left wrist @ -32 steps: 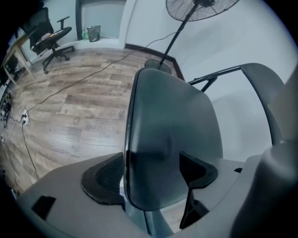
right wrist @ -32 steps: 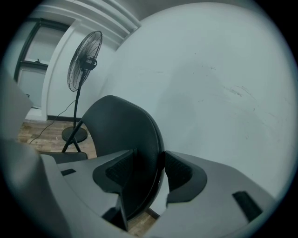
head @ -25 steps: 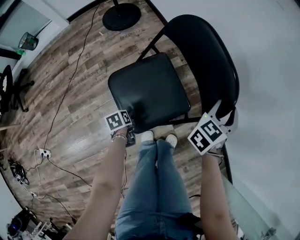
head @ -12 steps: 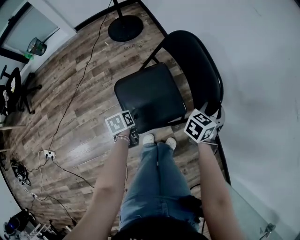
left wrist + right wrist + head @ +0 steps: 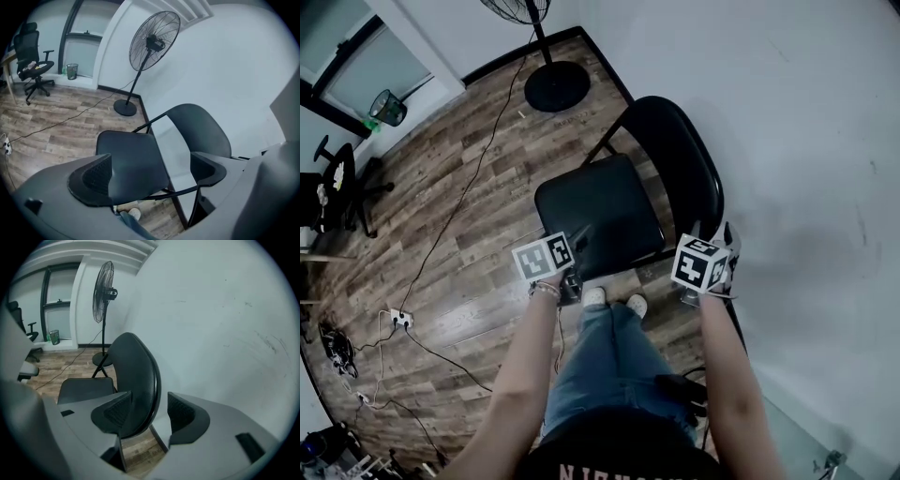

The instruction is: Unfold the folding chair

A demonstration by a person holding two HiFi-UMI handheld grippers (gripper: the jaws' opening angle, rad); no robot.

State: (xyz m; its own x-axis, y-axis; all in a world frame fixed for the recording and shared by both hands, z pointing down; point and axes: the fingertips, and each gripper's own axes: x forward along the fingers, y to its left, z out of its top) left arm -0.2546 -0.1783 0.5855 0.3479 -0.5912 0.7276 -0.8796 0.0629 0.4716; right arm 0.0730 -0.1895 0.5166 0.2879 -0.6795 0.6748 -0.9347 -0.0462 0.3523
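Note:
The black folding chair stands opened on the wood floor, its seat (image 5: 598, 214) level and its backrest (image 5: 675, 159) toward the white wall. My left gripper (image 5: 578, 236) hovers above the seat's front edge. Its jaws have just been opening and stand wide, touching nothing, with the seat (image 5: 129, 157) and backrest (image 5: 199, 129) seen beyond them. My right gripper (image 5: 714, 234) is at the backrest's near side edge. Its jaws have also just been opening: the backrest rim (image 5: 140, 380) lies between the pads (image 5: 180, 413) with a gap on the wall side.
A standing fan (image 5: 152, 40) rises behind the chair on its round base (image 5: 555, 86). An office chair (image 5: 328, 183) and a bin (image 5: 386, 108) are at the far left. Cables and a power strip (image 5: 391, 319) lie on the floor. The person's shoes (image 5: 614, 302) are at the chair's front.
My left gripper has lifted up off the seat's front edge and its jaws have spread. The right gripper has shifted slightly at the backrest. The chair looks smaller and farther below.

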